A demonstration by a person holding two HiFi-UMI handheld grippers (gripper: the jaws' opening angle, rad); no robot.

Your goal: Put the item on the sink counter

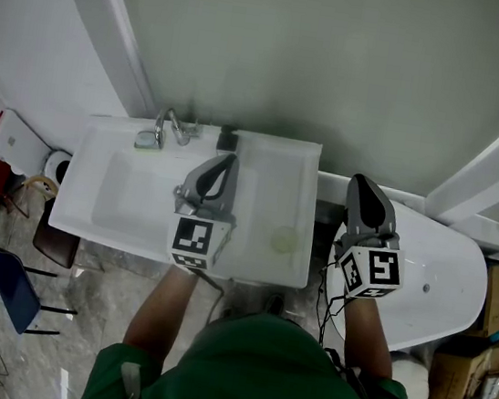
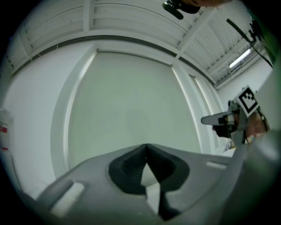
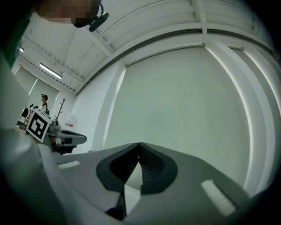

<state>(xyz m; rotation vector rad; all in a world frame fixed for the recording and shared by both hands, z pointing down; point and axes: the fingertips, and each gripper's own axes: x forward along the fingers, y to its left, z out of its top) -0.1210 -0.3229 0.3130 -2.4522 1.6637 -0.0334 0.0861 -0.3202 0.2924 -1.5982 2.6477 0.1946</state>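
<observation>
left tool above the sink, right tool just beside it, both clenched, empty

Light: bright, even, diffuse; long white ceiling tube glares at 2 o'clock. Shadows faint. Fisheye bending, black corners; left gripper's grey plastic tongs blurred.

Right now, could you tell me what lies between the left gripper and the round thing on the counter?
Nothing: the head view shows only bare white counter between the left gripper and the round thing.
</observation>
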